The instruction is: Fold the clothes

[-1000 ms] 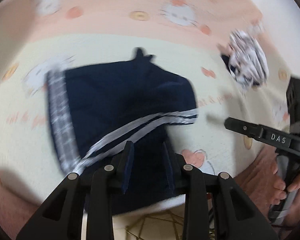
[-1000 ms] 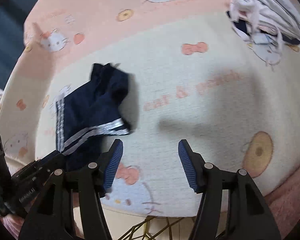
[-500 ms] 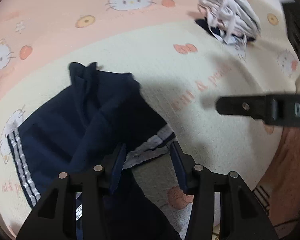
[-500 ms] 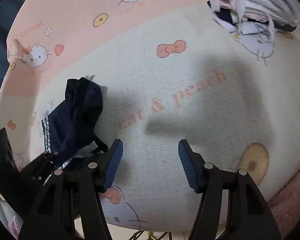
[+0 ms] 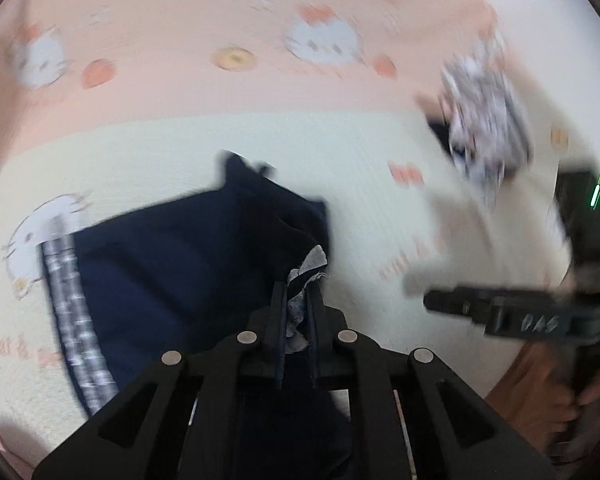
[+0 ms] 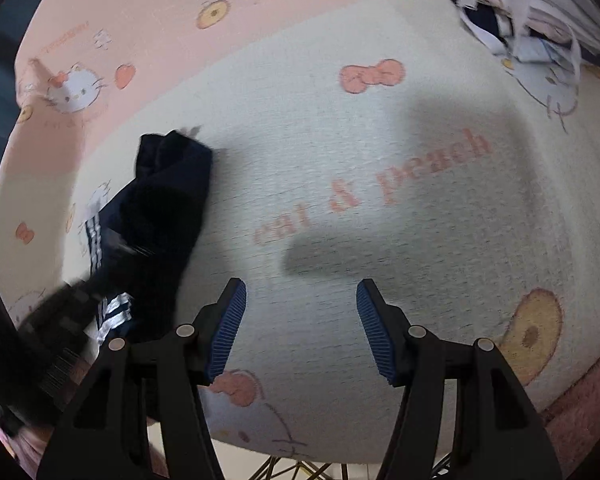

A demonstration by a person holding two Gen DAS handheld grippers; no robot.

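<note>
A navy garment with white side stripes (image 5: 172, 256) lies crumpled on the cream and pink cat-print mat. My left gripper (image 5: 298, 300) is shut on a fold of its white-striped hem and holds it a little above the mat. The garment also shows at the left of the right wrist view (image 6: 160, 216). My right gripper (image 6: 300, 312) is open and empty over bare mat to the right of the garment. It also shows as a dark blurred shape in the left wrist view (image 5: 500, 316).
A pile of white and dark clothes (image 6: 540, 16) lies at the far right of the mat (image 6: 380, 160); it also shows in the left wrist view (image 5: 484, 120). The mat's near edge and a wire frame (image 6: 300, 468) lie just below my right gripper.
My left gripper has closed on the striped hem and pulled it up and back. The garment has bunched up. The right gripper has stayed open over the mat.
</note>
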